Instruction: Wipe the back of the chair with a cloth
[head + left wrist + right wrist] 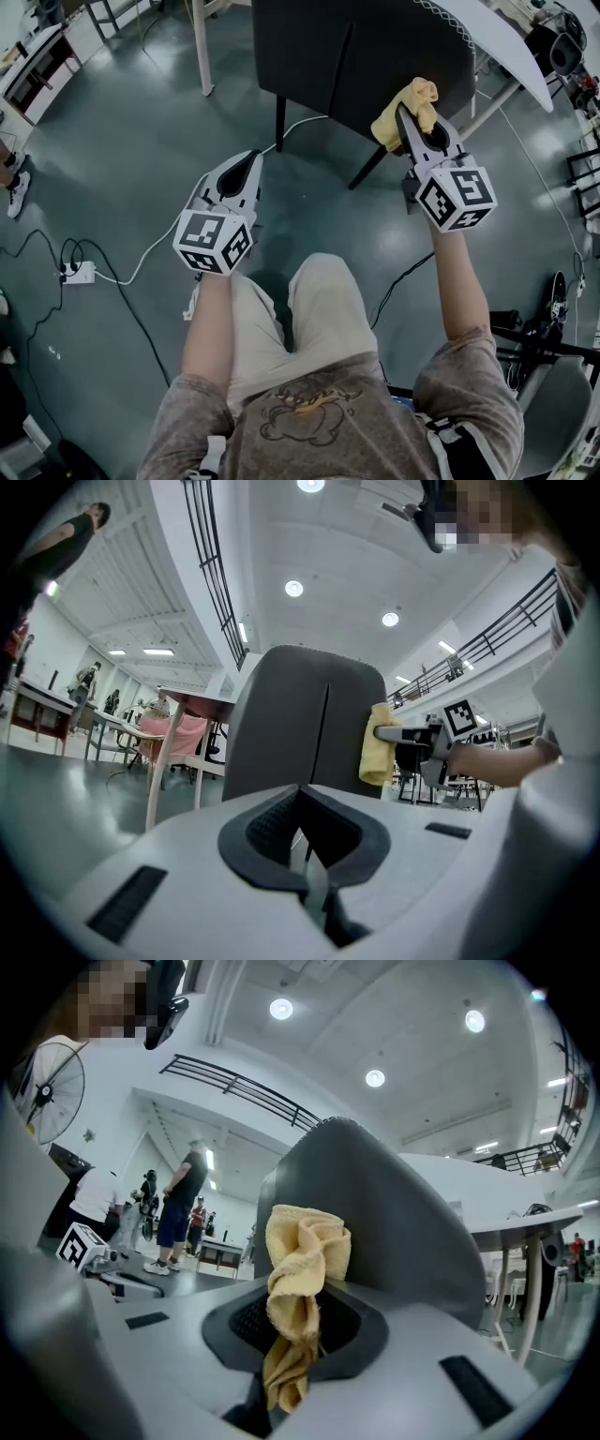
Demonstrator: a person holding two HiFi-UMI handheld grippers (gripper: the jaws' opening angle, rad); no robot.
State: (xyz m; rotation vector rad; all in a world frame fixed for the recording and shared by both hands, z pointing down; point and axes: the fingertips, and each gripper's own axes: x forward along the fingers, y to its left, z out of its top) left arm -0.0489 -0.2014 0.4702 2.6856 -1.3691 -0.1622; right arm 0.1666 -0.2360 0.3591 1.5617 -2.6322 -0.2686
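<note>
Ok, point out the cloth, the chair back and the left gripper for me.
cloth [305, 1246], right gripper view, its bunched top.
chair back [281, 724], left gripper view, left half of the dark panel.
left gripper [253, 157], head view, tips of its shut jaws.

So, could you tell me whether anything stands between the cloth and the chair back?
Nothing visible does. The right gripper holds the yellow cloth right at the edge of the chair back, seemingly against it, with no object between them.

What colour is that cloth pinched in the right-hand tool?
Pale yellow all over. The fluffy yellow cloth shows best in the right gripper view.
</note>
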